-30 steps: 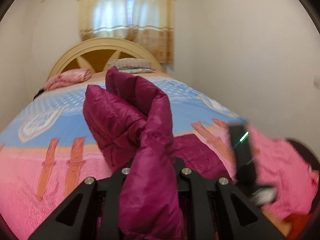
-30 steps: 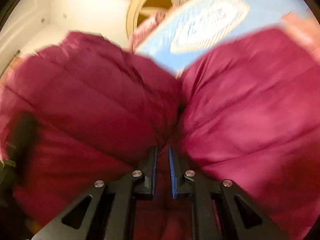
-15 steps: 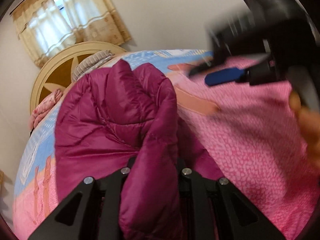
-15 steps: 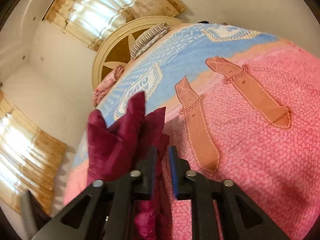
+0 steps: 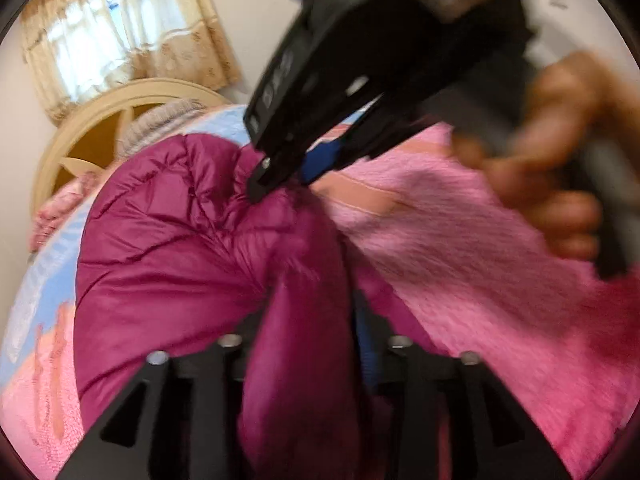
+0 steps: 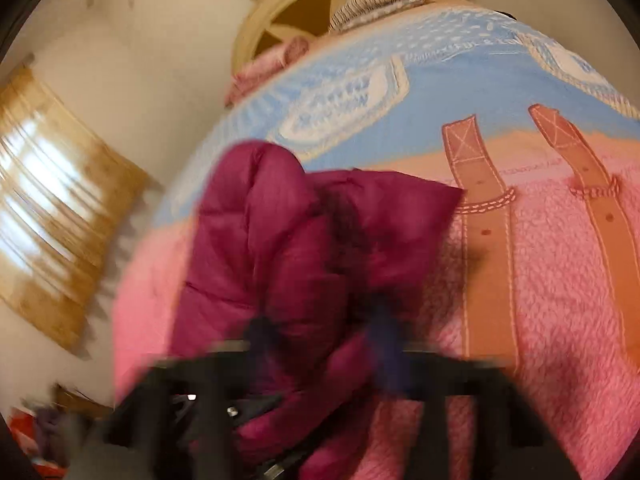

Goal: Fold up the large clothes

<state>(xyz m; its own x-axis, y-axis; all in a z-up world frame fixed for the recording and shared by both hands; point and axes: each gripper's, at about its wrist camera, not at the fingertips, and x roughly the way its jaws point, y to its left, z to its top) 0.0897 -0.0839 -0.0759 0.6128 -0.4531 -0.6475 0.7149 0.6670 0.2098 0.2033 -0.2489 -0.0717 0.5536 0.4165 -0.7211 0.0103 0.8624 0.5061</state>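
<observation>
A maroon puffer jacket point(image 5: 180, 240) lies bunched on the pink and blue bedspread point(image 5: 480, 280). One thick fold of it runs back between the fingers of my left gripper point(image 5: 304, 336), whose jaws are opening; a blue pad shows bare beside the fold. My right gripper point(image 5: 288, 176) comes in from the upper right, held by a hand point(image 5: 560, 152), and its black fingertip touches the jacket's top edge. In the blurred right wrist view the jacket point(image 6: 280, 240) lies between the fingers of the right gripper point(image 6: 320, 332), whose jaws are closing.
The bedspread point(image 6: 540, 280) covers the whole bed. A cream wooden headboard point(image 5: 100, 120) and a striped pillow point(image 5: 160, 124) stand at the far end. A curtained window point(image 5: 120, 40) is behind the headboard, and another curtain point(image 6: 48, 200) hangs on the left wall.
My left jaws have spread apart around the fold they held. The right gripper has swung in close and down onto the jacket's top edge, its fingers now wider apart than before.
</observation>
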